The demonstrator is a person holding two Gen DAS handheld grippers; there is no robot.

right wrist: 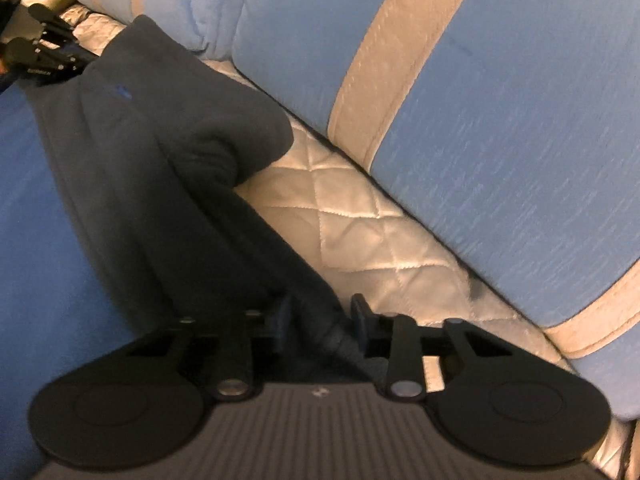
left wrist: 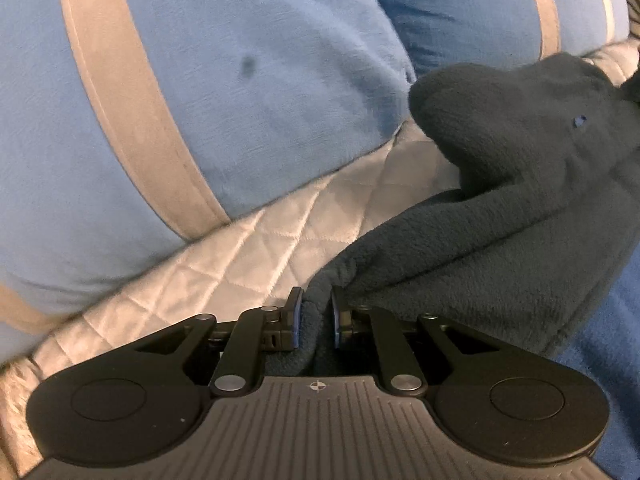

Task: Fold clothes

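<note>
A: Fleece garment (left wrist: 500, 216) — soft, light, floppy — lies on the quilted bed cover (left wrist: 224, 256). The left hand-held gripper (left wrist: 316, 316) pinches its hem.

B: The right hand-held gripper (right wrist: 320, 320) straddles the other edge; whether it clamps, I cannot tell. Striped pillows (right wrist: 500, 120) lie beyond.

Dark navy fleece garment (left wrist: 500, 200), soft and napped, stretched in a long rumpled band across a quilted white cover and onto blue bedding. One thick edge bunched into a rounded fold near the pillows. Small blue mark (right wrist: 122, 92) visible on the upper surface.
</note>
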